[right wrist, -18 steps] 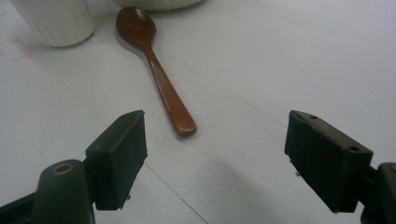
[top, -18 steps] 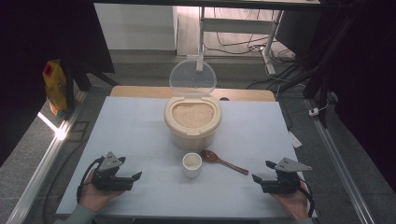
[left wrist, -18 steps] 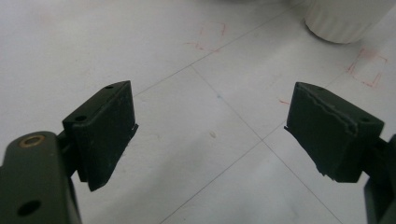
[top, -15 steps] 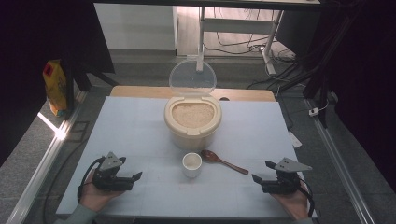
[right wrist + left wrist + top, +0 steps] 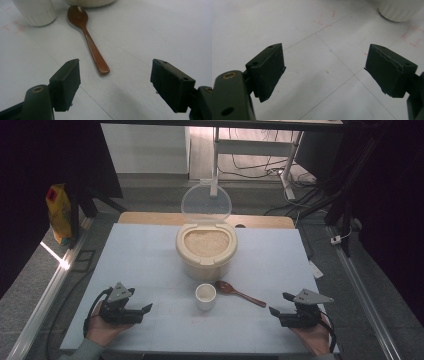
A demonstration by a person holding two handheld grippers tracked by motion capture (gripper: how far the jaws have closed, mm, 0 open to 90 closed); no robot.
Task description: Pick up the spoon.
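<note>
A cream rice container (image 5: 205,251) full of rice stands mid-table, its clear lid (image 5: 205,202) tipped up behind it. In front of it sits a small white cup (image 5: 205,296) (image 5: 35,11) (image 5: 399,8). A brown wooden spoon (image 5: 239,293) (image 5: 88,37) lies to the cup's right, handle toward my right gripper. My left gripper (image 5: 144,312) (image 5: 324,72) rests near the front left, open, with bare table between its jaws. My right gripper (image 5: 279,306) (image 5: 116,82) rests at the front right, open and holding nothing, a short way from the spoon's handle tip.
The white table (image 5: 140,260) has faint red marks near the cup. A wooden board (image 5: 260,221) borders the far edge. A yellow carton (image 5: 59,212) stands on the floor at the left. Metal rails (image 5: 360,285) run along both sides.
</note>
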